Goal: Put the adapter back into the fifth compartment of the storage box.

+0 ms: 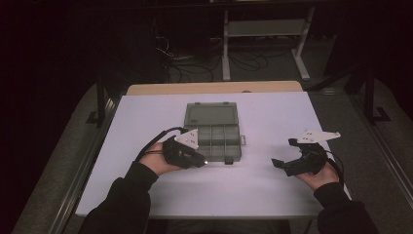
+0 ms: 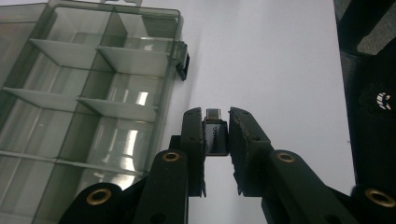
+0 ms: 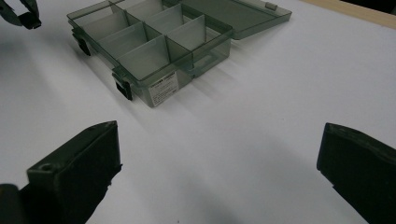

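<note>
Two hand-held grippers and one smoky-grey compartment box share a white table, seen from above. At left, the left gripper hovers just off the box's near left corner, its jaws closed on a single small black adapter. The left gripper view shows what the high view cannot: the adapter stands upright between the two pads, its metal plug tip poking out above them, with bare white tabletop behind it and the box's divided trays just to the side.

At centre, the compartment box lies open, its lid folded flat on the far side. Six compartments can be counted in the right gripper view, in two rows of three, along with two dark latches on the front wall and a small white label at one corner; no contents can be made out in them.

At right, the right gripper is held well apart from the box, jaws spread wide with nothing between them.
</note>
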`<state>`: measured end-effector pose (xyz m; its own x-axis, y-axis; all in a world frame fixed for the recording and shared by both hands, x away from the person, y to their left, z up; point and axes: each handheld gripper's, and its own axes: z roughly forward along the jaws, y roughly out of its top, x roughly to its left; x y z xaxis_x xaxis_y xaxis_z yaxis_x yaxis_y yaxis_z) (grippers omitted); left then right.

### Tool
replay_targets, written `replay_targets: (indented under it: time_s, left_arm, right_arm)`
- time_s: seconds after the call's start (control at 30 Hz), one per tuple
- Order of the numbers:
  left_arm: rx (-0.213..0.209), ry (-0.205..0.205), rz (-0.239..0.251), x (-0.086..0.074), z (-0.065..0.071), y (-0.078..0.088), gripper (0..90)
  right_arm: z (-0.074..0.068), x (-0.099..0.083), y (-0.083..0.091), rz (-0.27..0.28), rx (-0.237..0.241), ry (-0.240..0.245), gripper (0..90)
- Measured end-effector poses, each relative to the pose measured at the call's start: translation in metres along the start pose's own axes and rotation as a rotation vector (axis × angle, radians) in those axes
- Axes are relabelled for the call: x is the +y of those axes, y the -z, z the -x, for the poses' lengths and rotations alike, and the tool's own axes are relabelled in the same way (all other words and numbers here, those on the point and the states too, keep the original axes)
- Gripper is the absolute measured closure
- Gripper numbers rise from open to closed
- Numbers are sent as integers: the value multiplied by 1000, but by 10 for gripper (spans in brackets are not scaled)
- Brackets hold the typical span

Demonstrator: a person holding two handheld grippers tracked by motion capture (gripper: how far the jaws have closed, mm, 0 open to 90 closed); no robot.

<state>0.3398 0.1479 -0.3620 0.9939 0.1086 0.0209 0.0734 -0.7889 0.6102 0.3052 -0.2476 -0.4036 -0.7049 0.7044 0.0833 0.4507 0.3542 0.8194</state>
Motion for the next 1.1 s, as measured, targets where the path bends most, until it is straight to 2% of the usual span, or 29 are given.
replay_targets:
  time_s: [0.17,0.47,0.6,0.67,0.83,0.87,0.93,1.1]
  left_arm:
    - [-4,32,28,-3,-6,6,764]
    - [25,63,49,-11,-15,16,764]
    - [23,74,54,-13,-17,17,764]
    - [34,101,76,-18,-23,21,764]
    - [45,111,81,-20,-27,24,764]
    - [63,129,92,-24,-31,25,764]
    - [71,140,94,-26,-33,25,764]
    - [80,145,91,-28,-35,24,764]
  right_arm:
    - [0,0,0,0,1,-1,0]
    - [0,0,0,-3,3,-2,0]
    - [0,0,0,-3,3,-1,0]
    - [0,0,0,-2,3,-1,0]
    - [0,0,-1,-4,4,-1,0]
    - [0,0,0,-3,4,0,0]
    - [0,0,-1,-4,5,0,0]
    - [0,0,-1,-5,5,0,0]
